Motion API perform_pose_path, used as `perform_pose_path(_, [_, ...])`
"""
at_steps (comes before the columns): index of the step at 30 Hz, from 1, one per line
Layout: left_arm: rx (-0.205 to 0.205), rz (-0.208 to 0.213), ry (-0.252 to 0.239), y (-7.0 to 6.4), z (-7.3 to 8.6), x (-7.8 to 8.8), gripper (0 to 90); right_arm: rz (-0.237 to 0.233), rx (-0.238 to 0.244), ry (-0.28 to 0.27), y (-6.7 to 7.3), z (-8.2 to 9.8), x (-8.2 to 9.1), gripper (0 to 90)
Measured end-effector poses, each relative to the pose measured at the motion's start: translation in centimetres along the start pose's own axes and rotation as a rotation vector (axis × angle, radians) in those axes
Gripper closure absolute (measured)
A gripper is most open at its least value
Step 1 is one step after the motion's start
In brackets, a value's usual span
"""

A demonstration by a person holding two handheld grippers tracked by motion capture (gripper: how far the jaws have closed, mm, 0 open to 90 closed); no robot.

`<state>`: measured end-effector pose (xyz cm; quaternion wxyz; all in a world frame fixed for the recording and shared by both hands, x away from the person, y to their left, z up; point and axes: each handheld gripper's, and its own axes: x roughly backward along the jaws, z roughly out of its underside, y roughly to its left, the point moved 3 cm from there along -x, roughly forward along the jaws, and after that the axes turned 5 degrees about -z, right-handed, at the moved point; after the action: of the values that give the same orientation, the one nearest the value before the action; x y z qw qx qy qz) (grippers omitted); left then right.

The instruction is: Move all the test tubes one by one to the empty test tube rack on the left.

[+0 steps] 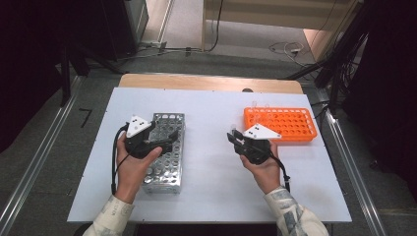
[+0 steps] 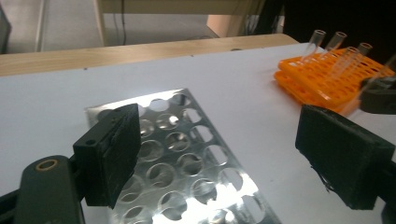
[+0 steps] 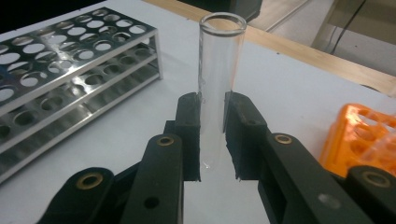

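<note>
The tube looks like thin clear glass: light, stiff, slick and easy to crack, so I judge it wants a gentle squeeze low on its wall, away from the open rim, kept upright. The right claw is clamped on just that lower part, the tube rising straight from between its pads, with the steel rack off to its left and the orange rack at its right. The left claw stands wide apart over the steel rack, holding and touching nothing.
</note>
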<state>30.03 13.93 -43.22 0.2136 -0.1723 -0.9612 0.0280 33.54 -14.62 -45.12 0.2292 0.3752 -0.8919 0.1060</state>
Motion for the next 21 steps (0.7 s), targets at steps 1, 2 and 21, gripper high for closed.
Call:
perform_pose_path(1, [-0.012,0.014,0.004,-0.4,-0.1,-0.2,16.1,-0.006,0.003,0.002,0.2,-0.2,-0.2,73.3])
perform_pose_path(2, [-0.023,0.028,0.011,-0.8,-0.2,-0.4,16.1,-0.006,0.003,0.002,0.2,-0.2,-0.2,73.3])
perform_pose_path(21, [-0.109,0.18,0.02,-7.2,-1.7,-4.6,41.3,-0.062,0.05,0.037,2.9,-1.0,-3.8,73.3])
